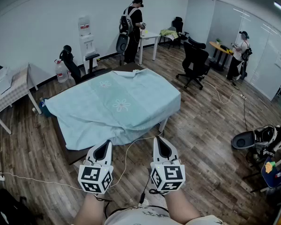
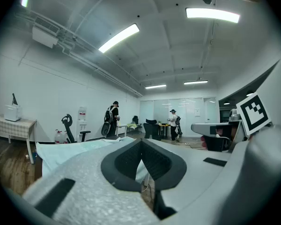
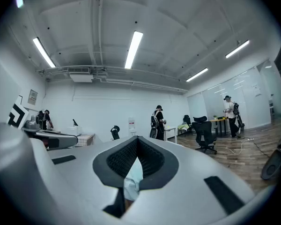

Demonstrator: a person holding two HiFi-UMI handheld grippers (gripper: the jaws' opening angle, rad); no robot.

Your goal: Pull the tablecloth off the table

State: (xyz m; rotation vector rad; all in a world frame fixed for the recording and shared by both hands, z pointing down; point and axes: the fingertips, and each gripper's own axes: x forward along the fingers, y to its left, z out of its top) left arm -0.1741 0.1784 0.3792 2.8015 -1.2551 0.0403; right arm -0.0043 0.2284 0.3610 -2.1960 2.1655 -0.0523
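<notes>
Head view looks down on a table [image 1: 75,154] in the middle of a wooden floor [image 1: 210,121]. The light blue tablecloth [image 1: 114,104] lies spread over the whole top, and its edges hang down the near side and the right side. It has pale flower prints, and its far end is rumpled.

Both grippers are held low in front of the person, side by side and pointing at the near edge of the table. The left gripper [image 1: 104,144] has its tips close to the hanging hem, and the right gripper [image 1: 160,139] is just short of it. Neither has hold of the cloth.

In the left gripper view, the left gripper [image 2: 141,142] has its jaws pressed together with nothing between them, and the tablecloth [image 2: 75,149] lies beyond. In the right gripper view, the right gripper [image 3: 137,139] is also closed on nothing, and a strip of the tablecloth [image 3: 132,182] shows behind its tips.

A thin cable [image 1: 131,146] runs across the floor between the grippers. A black office chair [image 1: 195,60] stands to the right of the table and a water dispenser [image 1: 86,39] stands by the far wall. Two people stand well apart from the table at desks further back.
</notes>
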